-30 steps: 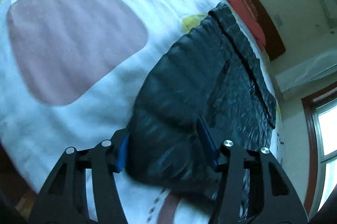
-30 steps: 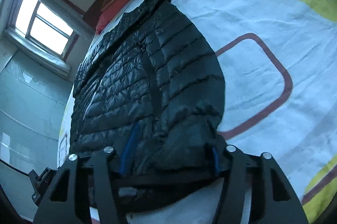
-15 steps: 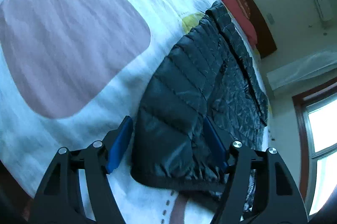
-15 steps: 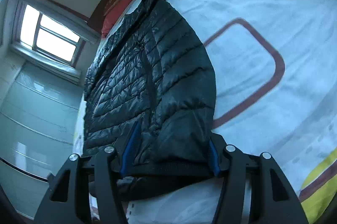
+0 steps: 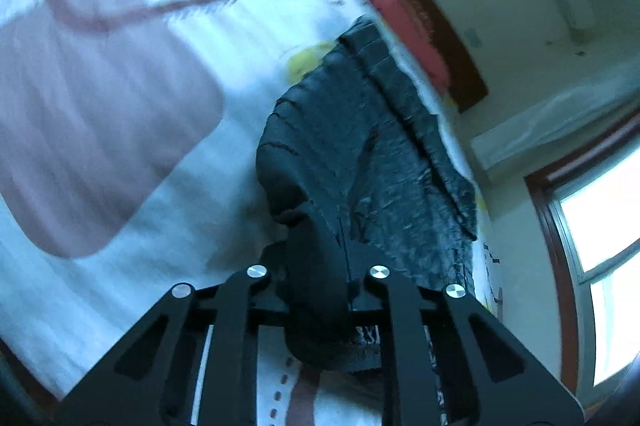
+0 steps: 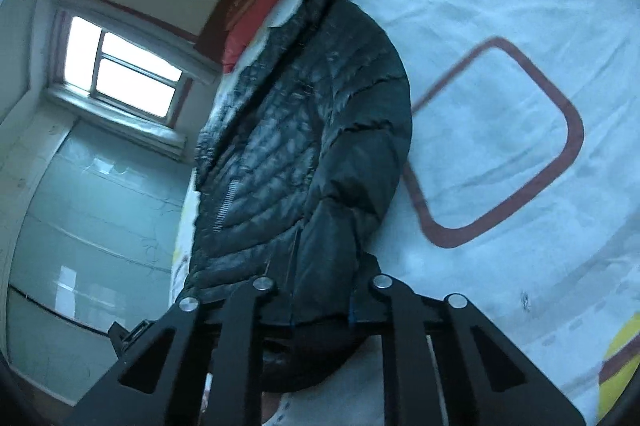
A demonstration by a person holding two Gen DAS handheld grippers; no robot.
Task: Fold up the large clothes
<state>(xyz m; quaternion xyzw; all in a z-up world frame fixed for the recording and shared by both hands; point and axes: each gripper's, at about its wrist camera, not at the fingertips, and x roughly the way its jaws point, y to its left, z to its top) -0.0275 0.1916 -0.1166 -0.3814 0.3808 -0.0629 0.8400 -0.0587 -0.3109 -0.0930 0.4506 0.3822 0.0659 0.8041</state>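
At the near edge of the bed, the hem of a black padded jacket (image 5: pixel 360 154) is pinched between the narrowed fingers of the left gripper (image 5: pixel 318 280), bunched fabric filling the gap. The same hem is clamped by the right gripper (image 6: pixel 320 300) at another spot, its fingers closed on a dark fold of the jacket (image 6: pixel 312 130). From both grips the jacket is stretched lengthwise away along the patterned bed sheet (image 6: pixel 500 38), its collar lying toward the far end. A brown rounded outline (image 6: pixel 520 146) is printed on the sheet just beside it. At the head of the bed a red pillow (image 5: pixel 404 26) is seen, and beyond it a window (image 6: pixel 124 70).
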